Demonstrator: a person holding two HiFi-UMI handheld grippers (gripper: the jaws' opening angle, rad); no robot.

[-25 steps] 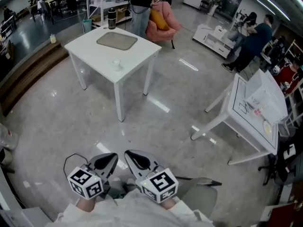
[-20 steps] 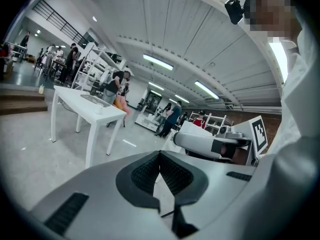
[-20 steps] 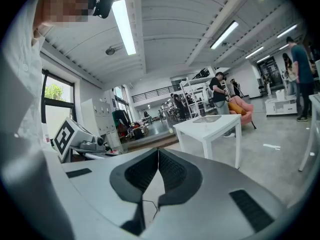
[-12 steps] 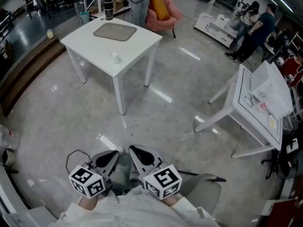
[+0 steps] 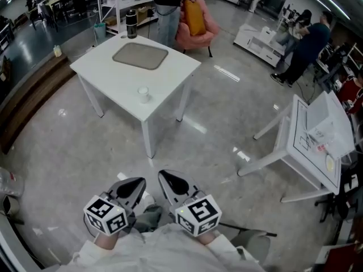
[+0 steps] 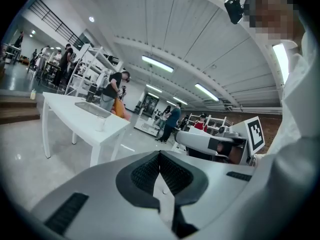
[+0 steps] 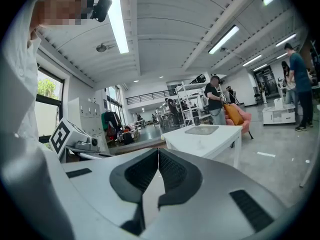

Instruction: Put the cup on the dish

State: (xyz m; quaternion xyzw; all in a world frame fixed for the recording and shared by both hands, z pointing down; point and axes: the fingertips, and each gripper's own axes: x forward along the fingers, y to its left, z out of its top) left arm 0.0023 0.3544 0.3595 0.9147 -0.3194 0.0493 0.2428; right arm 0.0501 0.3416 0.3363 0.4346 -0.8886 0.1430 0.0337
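Fingers [image 6: 146,173] of the left gripper [image 5: 136,181]: closed pad to pad, nothing between them. Fingers [image 7: 142,172] of the right gripper [image 5: 166,177]: likewise closed and empty. Both grippers are held side by side, low at the person's front, over grey floor [image 5: 68,146]. Their tips point toward the table and are well apart from it. Each carries a marker cube [image 5: 105,215] at the rear (black-and-white square patterns facing up).

Item 1, cup [image 5: 143,93]: small, pale, upright on the white table [image 5: 108,75], near the corner closest to the grippers. It is not on the dish; a stretch of tabletop lies between the two.

Item 2, dish [image 5: 140,56]: flat, grey, rounded-rectangular, lying toward the far side of the same table.

Item 3, bottle [image 5: 131,24]: dark, upright at the table's far corner, beyond the dish.

Item 4, armchair [image 5: 198,32]: pink, behind the table, with an orange cushion [image 5: 194,15] on it. A person [image 5: 167,7] stands just beside it.

Item 5, second table [image 5: 303,160]: white, at the right, well apart from the first, with papers on its top.
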